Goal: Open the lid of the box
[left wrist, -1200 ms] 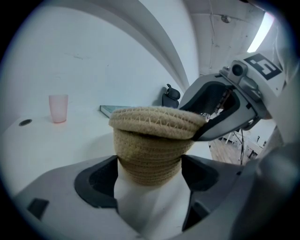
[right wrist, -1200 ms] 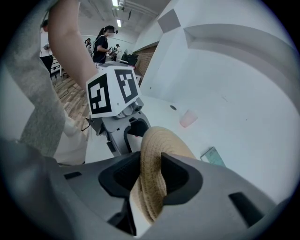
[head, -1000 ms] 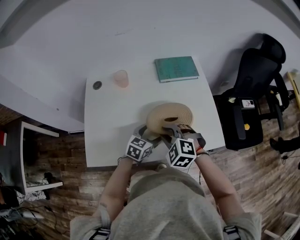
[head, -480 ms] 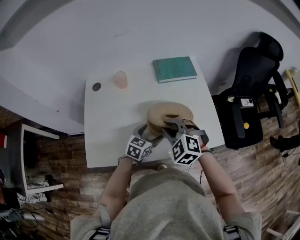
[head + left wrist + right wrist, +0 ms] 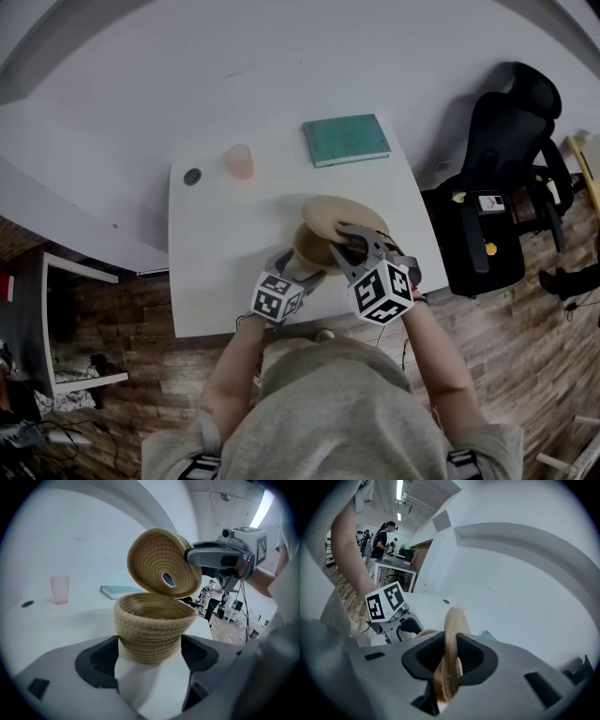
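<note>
Woven lid (image 5: 161,562) looks light and stiff; its rim seems the natural hold, the right gripper (image 5: 451,654) closing on it, the left gripper (image 5: 150,658) clamping the rough basket (image 5: 152,620)

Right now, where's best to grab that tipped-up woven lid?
By its thin rim, from the right: the lid stands tilted off the basket, so its edge fits between flat pads. The right gripper is closing its jaws on it there.

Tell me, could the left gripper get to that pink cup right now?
Probably not at once: the left gripper is clamped on the woven basket and must let go first. Otherwise the table between basket and pink cup looks bare, so the way seems free.
</note>
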`<state>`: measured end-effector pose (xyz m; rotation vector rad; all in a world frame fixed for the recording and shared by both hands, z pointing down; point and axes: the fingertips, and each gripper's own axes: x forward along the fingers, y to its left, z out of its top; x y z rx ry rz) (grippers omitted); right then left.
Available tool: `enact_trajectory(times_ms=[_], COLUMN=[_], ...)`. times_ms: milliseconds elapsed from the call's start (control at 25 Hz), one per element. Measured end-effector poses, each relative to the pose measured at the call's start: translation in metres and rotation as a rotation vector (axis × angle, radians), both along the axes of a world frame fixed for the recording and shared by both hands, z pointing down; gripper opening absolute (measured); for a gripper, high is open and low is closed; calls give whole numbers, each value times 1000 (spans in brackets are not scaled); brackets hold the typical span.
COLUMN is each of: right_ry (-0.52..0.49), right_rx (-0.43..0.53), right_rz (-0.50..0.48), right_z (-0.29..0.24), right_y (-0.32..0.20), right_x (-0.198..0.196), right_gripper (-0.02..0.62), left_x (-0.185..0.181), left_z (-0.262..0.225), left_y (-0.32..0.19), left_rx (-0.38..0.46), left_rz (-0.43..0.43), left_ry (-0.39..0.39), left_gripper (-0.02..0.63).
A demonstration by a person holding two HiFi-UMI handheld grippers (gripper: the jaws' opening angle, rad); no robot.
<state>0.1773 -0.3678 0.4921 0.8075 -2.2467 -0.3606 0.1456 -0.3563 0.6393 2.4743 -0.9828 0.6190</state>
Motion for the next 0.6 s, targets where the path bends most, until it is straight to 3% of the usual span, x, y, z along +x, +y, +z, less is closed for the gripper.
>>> enact_trajectory(times_ms=[320, 600], right_ry=[-104, -231], right_rx=[28, 19], right_rz=[115, 216], right_z=[-21, -34], right_y=[-4, 8], right_x=[18, 31], right_gripper=[81, 83], left_x=[-6, -15], left_z=[-11, -36], left_y=[10, 17], left_rx=[20, 70], left_rz=[-9, -49], left_ry=[15, 97], left_gripper=[388, 387])
